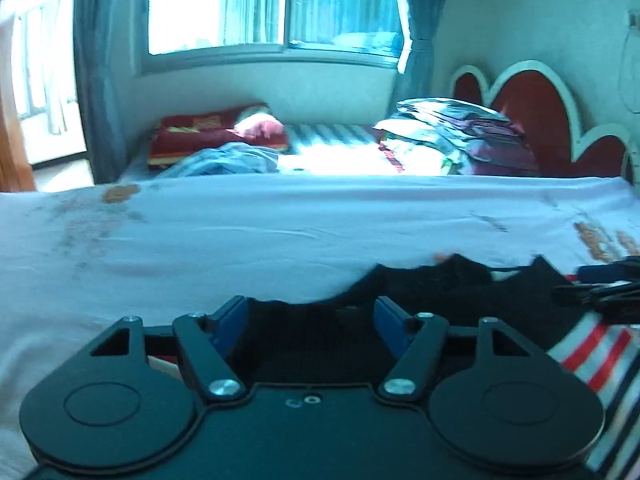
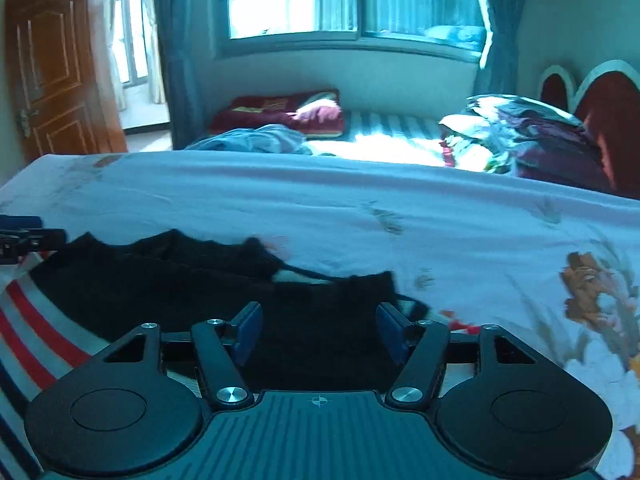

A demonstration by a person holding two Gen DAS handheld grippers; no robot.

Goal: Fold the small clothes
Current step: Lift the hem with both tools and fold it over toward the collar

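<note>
1. my left gripper [image 1: 312,320] sits low over the near edge of the bed [image 1: 240,232], its blue fingers [image 1: 230,326] spread apart with the dark cloth showing between them; they are not closed on anything.
2. my right gripper [image 2: 320,330] is beside it to the right, fingers [image 2: 248,330] also spread wide, hovering over the same cloth with nothing pinched.
3. the black garment [image 2: 180,280] lies spread on the pale floral bed sheet, near side, its far edge rumpled and wavy. whether my fingers touch it, i cannot tell.
4. a red, white and dark striped garment [image 2: 32,320] lies under or just beside the black one, showing between my two grippers.
5. on the far bed, a red pillow [image 2: 280,110] sits at the left, a pile of folded clothes [image 2: 520,132] at the right by the red headboard [image 1: 532,108].
6. a wooden door [image 2: 52,68] stands open at far left.
</note>
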